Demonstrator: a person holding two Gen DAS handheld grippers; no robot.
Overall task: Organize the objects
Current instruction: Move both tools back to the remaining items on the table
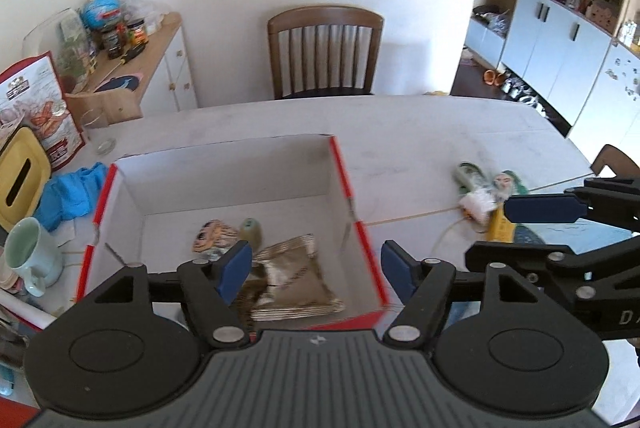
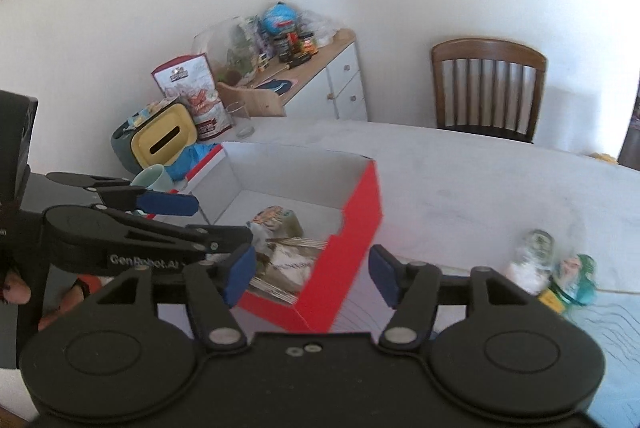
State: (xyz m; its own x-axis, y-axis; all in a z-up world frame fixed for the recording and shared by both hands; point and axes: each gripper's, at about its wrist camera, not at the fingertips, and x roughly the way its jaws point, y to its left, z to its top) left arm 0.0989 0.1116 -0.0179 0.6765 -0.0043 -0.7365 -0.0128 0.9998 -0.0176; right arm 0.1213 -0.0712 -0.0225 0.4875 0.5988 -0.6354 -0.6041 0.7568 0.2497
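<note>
The left hand-held gripper (image 1: 316, 270) is hovering over the near edge of the red-and-white box (image 1: 362, 228), its blue fingers spread wide with nothing between them. The right hand-held gripper (image 2: 312, 274) is hanging just outside the box's near right corner, released as well and carrying nothing.

The box is sitting open on the white bench (image 1: 420, 131), and inside it a gold foil packet (image 1: 292, 284) is lying flat toward the near wall. Just beyond the packet a small printed pouch with a cartoon face (image 1: 212, 234) and a greenish roll (image 1: 250, 230) are resting side by side on the box floor, touching or nearly so; blur is making the contact hard to judge.

To the right of the box, well apart from it, a cluster of small things is waiting on the bench: a glass jar with white contents (image 2: 530, 260), a teal figurine (image 2: 576, 278) and a yellow item (image 2: 554, 300) crowding together.

On the left, a pale green mug (image 1: 30, 256) is standing upright near the box, with a blue cloth (image 1: 70, 193) and a yellow-lidded tissue holder (image 1: 22, 177) beyond it. Farther still, a wooden chair (image 1: 324, 53) is facing the bench's far edge.
</note>
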